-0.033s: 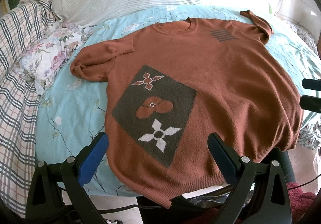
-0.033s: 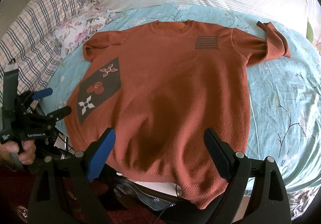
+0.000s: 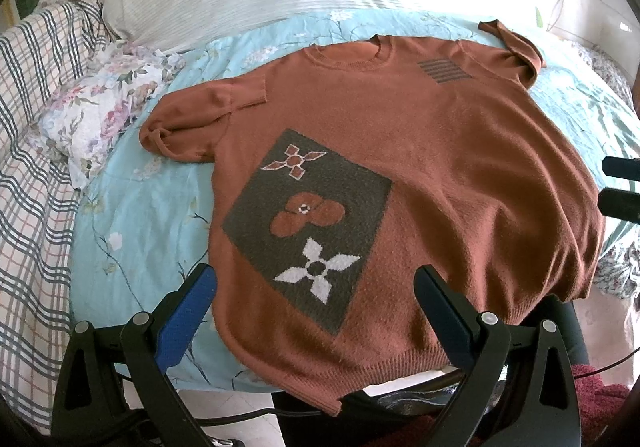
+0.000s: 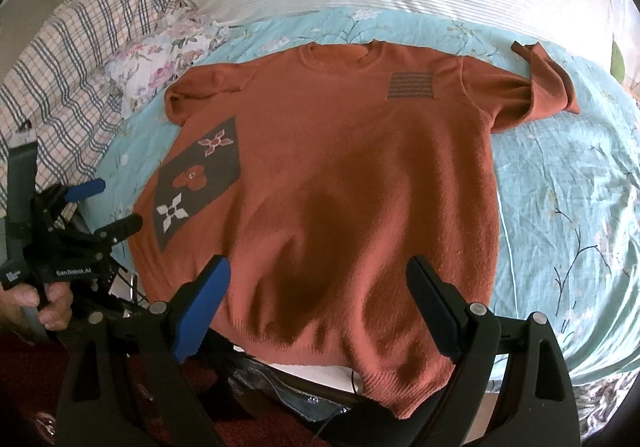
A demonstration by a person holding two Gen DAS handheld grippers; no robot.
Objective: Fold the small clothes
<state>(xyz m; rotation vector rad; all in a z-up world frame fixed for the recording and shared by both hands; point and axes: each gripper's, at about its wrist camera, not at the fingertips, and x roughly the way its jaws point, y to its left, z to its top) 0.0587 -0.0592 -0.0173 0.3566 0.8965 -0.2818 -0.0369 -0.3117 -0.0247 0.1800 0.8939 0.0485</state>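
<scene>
Two grippers hover at bottom of frame, both with fingers spread wide, nothing between them. Left gripper over hem near dark flower patch; right gripper over plain hem. Rust sweater lies flat, face up, mid-frame on blue floral sheet, hem draping over bed edge. Risk: knit is soft, overhanging hem likely slides off if one side lifts first. Curled right sleeve, upper right, may fold in bunched.
</scene>
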